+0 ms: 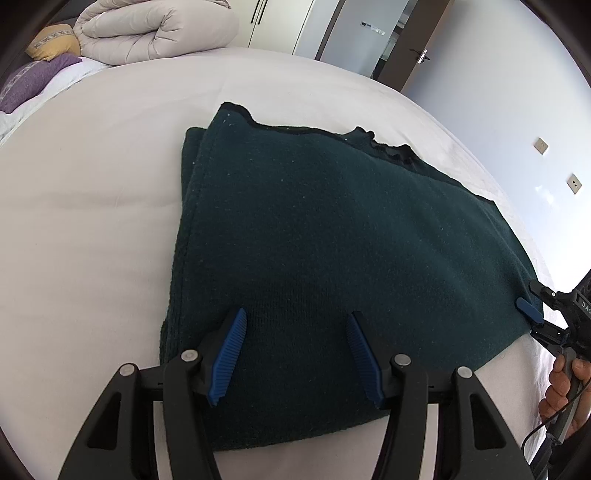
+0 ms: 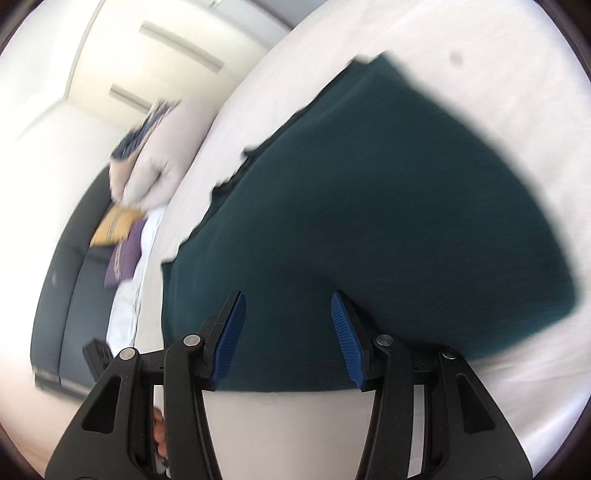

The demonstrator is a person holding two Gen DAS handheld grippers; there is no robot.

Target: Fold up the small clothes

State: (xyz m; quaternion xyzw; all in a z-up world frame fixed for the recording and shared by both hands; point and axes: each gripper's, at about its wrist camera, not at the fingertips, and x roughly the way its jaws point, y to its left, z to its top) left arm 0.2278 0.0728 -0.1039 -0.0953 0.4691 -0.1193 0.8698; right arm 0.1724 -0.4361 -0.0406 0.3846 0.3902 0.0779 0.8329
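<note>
A dark green knit garment point(image 1: 332, 240) lies folded flat on the white bed sheet point(image 1: 92, 221). Its ragged dark edge runs along the far side. My left gripper point(image 1: 297, 319) stands open over the near edge of the garment, with nothing clamped between its blue pads. At the garment's right corner is my right gripper point(image 1: 532, 317), held by a person's hand point(image 1: 561, 384). In the blurred right wrist view the right gripper point(image 2: 287, 295) is open above the garment point(image 2: 369, 203), and its pads grip nothing.
A folded beige duvet point(image 1: 155, 29) sits at the head of the bed, beside a yellow pillow point(image 1: 55, 42) and a purple pillow point(image 1: 33, 79). White wardrobe doors point(image 1: 277, 22) and a brown door point(image 1: 417, 51) stand beyond. The bed's right edge drops near the wall sockets point(image 1: 541, 146).
</note>
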